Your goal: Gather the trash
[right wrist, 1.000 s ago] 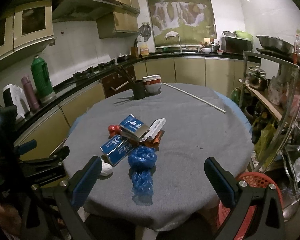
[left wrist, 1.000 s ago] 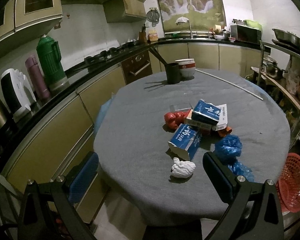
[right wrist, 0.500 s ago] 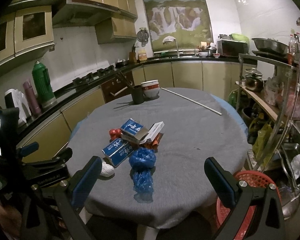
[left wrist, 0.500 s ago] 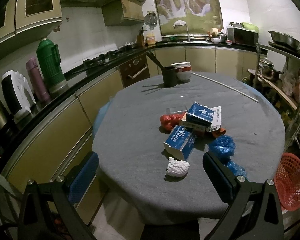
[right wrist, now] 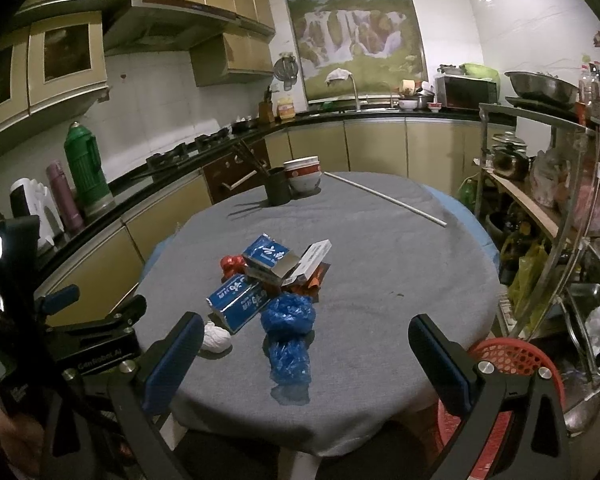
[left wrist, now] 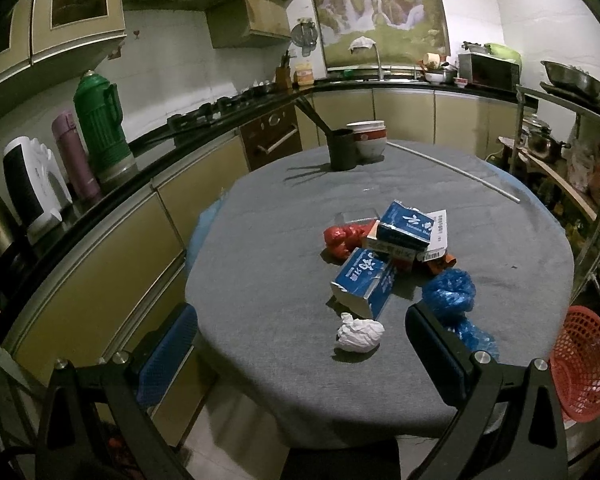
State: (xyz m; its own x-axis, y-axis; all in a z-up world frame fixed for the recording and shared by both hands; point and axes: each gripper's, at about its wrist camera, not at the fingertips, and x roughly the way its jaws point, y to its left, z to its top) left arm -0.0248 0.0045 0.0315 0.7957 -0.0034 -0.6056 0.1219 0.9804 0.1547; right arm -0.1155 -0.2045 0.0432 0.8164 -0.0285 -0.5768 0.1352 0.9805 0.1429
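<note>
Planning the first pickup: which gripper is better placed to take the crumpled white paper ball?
Left. The paper ball lies between the open left gripper fingers' line of sight; in the right view it sits off beside the right gripper, half hidden.

Right gripper (right wrist: 306,354) spread wide, empty; blue bag (right wrist: 287,332) lies between its 2 fingers, white paper wad (right wrist: 217,336) just beside the left finger (right wrist: 174,360).
</note>
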